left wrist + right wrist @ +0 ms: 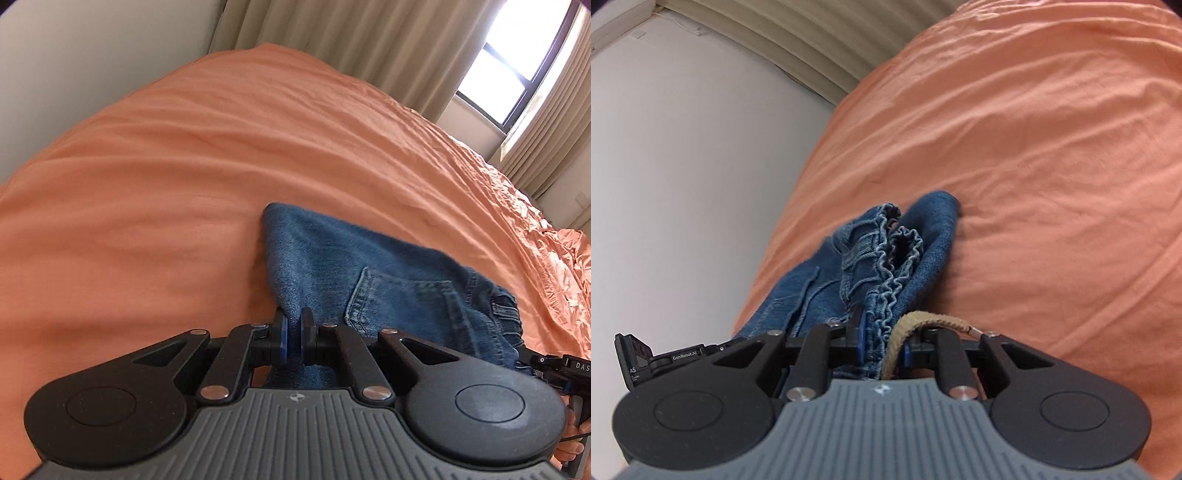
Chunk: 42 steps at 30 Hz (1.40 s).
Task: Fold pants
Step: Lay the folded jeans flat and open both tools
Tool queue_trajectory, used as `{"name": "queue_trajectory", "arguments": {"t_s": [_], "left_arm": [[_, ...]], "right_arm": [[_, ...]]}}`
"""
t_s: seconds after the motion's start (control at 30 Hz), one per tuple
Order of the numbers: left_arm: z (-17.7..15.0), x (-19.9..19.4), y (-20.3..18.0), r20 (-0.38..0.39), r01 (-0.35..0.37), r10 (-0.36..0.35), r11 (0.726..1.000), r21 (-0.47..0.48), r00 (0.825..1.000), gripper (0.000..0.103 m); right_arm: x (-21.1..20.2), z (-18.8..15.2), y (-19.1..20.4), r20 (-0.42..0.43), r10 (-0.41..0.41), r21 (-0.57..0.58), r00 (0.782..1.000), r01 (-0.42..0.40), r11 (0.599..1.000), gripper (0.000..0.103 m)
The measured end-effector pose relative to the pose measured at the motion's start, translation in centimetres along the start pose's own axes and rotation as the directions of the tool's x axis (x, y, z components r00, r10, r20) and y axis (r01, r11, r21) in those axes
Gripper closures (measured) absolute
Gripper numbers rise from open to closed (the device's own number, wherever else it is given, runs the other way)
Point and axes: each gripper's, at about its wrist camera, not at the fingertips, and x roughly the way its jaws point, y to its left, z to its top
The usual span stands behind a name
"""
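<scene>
The blue denim pants [388, 291] lay bunched on the bed's orange sheet [184, 166], and both tools were on them. The left gripper [294, 334] sat low over the bed, pointing forward across the sheet, its jaws drawn almost together on the near edge of the denim, a thin fold of cloth pinched between the blue pads [282, 336]. A back pocket [402, 306] showed face up just right of it. Off at the right edge of the left wrist view, the right gripper [882, 341] poked in beside the gathered waistband [890, 254], with a bit of the person's hand [572, 439] under it. From its own camera, that right gripper was angled toward the wall [683, 184] side of the bed, jaws closed down on the elastic waistband, with a tan drawstring [912, 332] looped across the right finger. The waist end rose crumpled ahead of it. Beige curtains [369, 40] and a bright window [517, 85] lay beyond the bed.
</scene>
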Motion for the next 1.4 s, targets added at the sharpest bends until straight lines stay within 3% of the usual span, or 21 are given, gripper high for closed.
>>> {"name": "queue_trajectory", "arguments": {"t_s": [0.1, 0.23, 0.33, 0.4, 0.5, 0.6, 0.73, 0.8, 0.97, 1.1, 1.13, 1.2, 1.27, 1.3, 1.37, 1.4], "left_arm": [[-0.9, 1.2, 1.5, -0.008, 0.035, -0.035, 0.999, -0.013, 0.999, 0.095], [-1.7, 2.3, 1.0, -0.016, 0.015, -0.015, 0.999, 0.03, 1.0, 0.092], [-1.5, 2.3, 1.0, -0.029, 0.001, -0.001, 1.0, 0.008, 1.0, 0.084], [-1.2, 1.7, 0.7, -0.038, -0.028, 0.029, 1.0, 0.011, 0.999, 0.081], [-0.7, -0.1, -0.8, -0.041, -0.122, 0.127, 0.987, 0.101, 0.991, 0.079], [-0.1, -3.1, -2.3, -0.003, -0.219, 0.224, 0.956, 0.196, 0.975, 0.082], [1.5, -8.5, -4.8, 0.067, -0.247, 0.238, 0.939, 0.239, 0.969, 0.082], [1.9, -11.4, -6.5, 0.113, -0.273, 0.25, 0.919, 0.285, 0.962, 0.082], [2.1, -19.4, -11.3, 0.228, -0.344, 0.273, 0.857, 0.384, 0.934, 0.079], [0.3, -24.8, -14.8, 0.312, -0.389, 0.27, 0.815, 0.43, 0.911, 0.074], [-0.3, -25.9, -15.6, 0.334, -0.406, 0.273, 0.801, 0.441, 0.902, 0.072], [-1.6, -27.9, -17.2, 0.372, -0.445, 0.289, 0.77, 0.458, 0.882, 0.063], [-3.5, -29.8, -18.8, 0.432, -0.469, 0.27, 0.751, 0.465, 0.86, 0.045], [-4.6, -30.6, -19.3, 0.462, -0.465, 0.242, 0.752, 0.466, 0.853, 0.04], [-6.9, -31.6, -20.3, 0.504, -0.442, 0.186, 0.774, 0.455, 0.844, 0.018], [-8.1, -31.8, -20.7, 0.518, -0.432, 0.17, 0.787, 0.44, 0.838, 0.015]], "right_arm": [[0.6, -0.6, -1.1, -0.003, 0.001, 0.02, 1.0, -0.001, 1.0, 0.09], [1.6, -0.5, -1.2, -0.007, -0.032, -0.002, 0.999, 0.032, 0.999, 0.089], [1.5, -0.3, -0.3, -0.014, -0.056, -0.024, 0.998, 0.056, 0.998, 0.087], [1.0, 0.0, 0.4, -0.015, -0.088, -0.046, 0.996, 0.087, 0.995, 0.082], [-0.7, 0.2, 2.2, 0.006, -0.156, -0.113, 0.988, 0.156, 0.981, 0.076], [-2.8, 0.6, 4.5, 0.044, -0.197, -0.179, 0.979, 0.202, 0.963, 0.076], [-7.4, 0.7, 8.5, 0.116, -0.201, -0.28, 0.973, 0.226, 0.933, 0.074], [-10.0, 0.3, 10.8, 0.16, -0.187, -0.334, 0.969, 0.231, 0.914, 0.061], [-16.4, -1.9, 16.6, 0.245, -0.152, -0.435, 0.958, 0.249, 0.866, 0.049], [-20.6, -5.1, 20.4, 0.298, -0.11, -0.515, 0.948, 0.257, 0.818, 0.038], [-21.6, -6.0, 21.3, 0.31, -0.101, -0.535, 0.946, 0.261, 0.804, 0.037], [-23.3, -7.9, 22.6, 0.33, -0.075, -0.569, 0.941, 0.262, 0.779, 0.023], [-24.9, -10.0, 23.4, 0.346, -0.052, -0.596, 0.937, 0.262, 0.759, 0.023], [-25.5, -11.1, 23.7, 0.356, -0.049, -0.602, 0.933, 0.269, 0.752, 0.022], [-26.4, -13.1, 24.0, 0.379, -0.048, -0.606, 0.924, 0.287, 0.742, 0.022], [-26.7, -14.2, 24.0, 0.387, -0.047, -0.609, 0.921, 0.293, 0.737, 0.022]]}}
